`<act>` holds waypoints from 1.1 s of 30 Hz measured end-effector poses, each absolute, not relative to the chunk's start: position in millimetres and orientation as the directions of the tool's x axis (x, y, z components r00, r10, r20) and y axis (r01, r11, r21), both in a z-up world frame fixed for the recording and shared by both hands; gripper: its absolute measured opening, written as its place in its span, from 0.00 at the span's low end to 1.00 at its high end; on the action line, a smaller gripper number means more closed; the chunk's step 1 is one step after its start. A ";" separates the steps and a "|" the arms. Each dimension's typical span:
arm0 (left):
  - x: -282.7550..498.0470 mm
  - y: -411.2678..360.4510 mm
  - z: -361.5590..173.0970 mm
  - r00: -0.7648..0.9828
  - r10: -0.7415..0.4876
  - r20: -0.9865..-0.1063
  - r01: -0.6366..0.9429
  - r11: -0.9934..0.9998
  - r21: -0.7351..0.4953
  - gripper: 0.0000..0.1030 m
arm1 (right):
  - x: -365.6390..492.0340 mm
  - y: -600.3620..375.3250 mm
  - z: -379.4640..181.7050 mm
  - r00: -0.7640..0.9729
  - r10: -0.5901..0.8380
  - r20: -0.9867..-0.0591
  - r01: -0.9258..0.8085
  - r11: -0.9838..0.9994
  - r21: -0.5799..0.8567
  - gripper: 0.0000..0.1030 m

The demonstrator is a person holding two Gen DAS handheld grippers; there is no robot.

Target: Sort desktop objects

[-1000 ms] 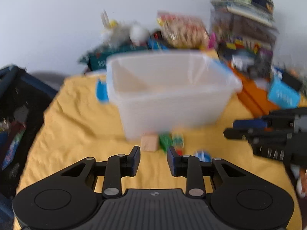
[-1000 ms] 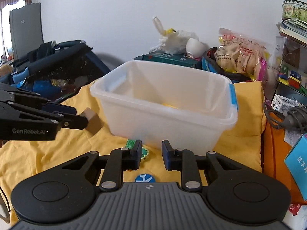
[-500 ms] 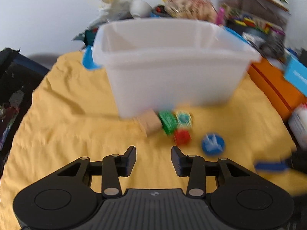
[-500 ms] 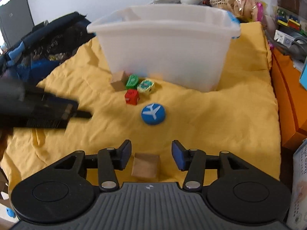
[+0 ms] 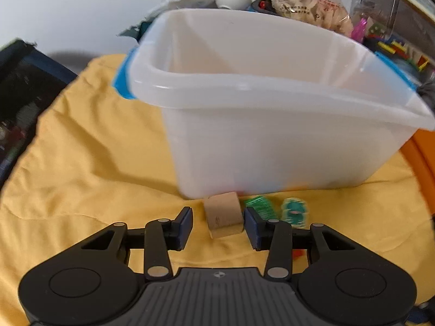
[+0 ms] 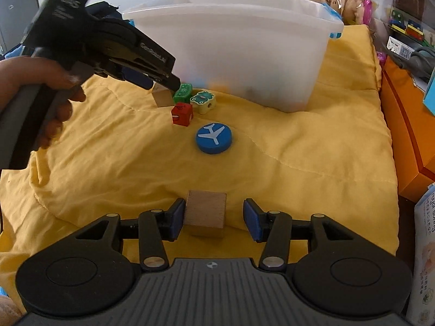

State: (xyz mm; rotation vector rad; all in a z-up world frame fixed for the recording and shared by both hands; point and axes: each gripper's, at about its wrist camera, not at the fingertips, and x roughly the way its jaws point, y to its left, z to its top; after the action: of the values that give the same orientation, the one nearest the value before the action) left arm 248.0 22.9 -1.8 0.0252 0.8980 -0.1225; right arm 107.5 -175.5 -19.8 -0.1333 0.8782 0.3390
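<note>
Two plain wooden blocks lie on the yellow cloth. One block (image 5: 224,214) sits just before the white bin (image 5: 272,141), between the fingers of my left gripper (image 5: 218,225), which is open with a gap at the left pad. In the right wrist view that left gripper (image 6: 165,81) reaches down over this block (image 6: 163,99). The nearer block (image 6: 206,214) lies between the fingers of my open right gripper (image 6: 214,218), with a clear gap on its right. A green block (image 6: 183,92), frog block (image 6: 204,102), red block (image 6: 182,114) and blue plane disc (image 6: 214,137) lie nearby.
The white bin (image 6: 244,54) stands at the back of the yellow cloth (image 6: 299,163). An orange box (image 6: 407,135) borders the right side, a dark bag (image 5: 21,95) the left. A snack bag (image 5: 307,2) and toy clutter sit behind the bin. A hand (image 6: 35,81) holds the left gripper.
Both grippers dropped toward the cloth and their jaws widened. The left one closed in on the block by the bin; the right one came down around the near block.
</note>
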 end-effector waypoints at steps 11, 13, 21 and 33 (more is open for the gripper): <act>248.7 21.7 -11.0 0.601 -0.136 -0.788 0.240 0.971 0.016 0.31 | 105.0 -168.0 -20.0 0.592 0.231 -0.772 -0.369 0.929 -0.005 0.49; 247.4 17.4 -10.3 0.603 -0.120 -0.789 0.240 0.970 0.036 0.31 | 104.4 -166.6 -20.6 0.593 0.231 -0.772 -0.371 0.928 -0.007 0.49; 210.1 27.0 21.2 0.644 -0.152 -0.750 0.282 0.958 0.049 0.31 | 103.3 -164.6 -15.8 0.598 0.246 -0.763 -0.399 0.917 -0.016 0.32; 208.0 11.7 146.9 0.824 -0.204 -0.528 0.309 0.944 0.117 0.31 | 162.8 -164.8 91.6 0.789 0.294 -0.539 -0.383 0.922 -0.057 0.32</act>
State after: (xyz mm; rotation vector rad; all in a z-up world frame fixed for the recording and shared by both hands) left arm 208.0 11.7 146.9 0.2021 0.5368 -0.2750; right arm 162.8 -164.8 91.6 -0.1667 0.5517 0.3665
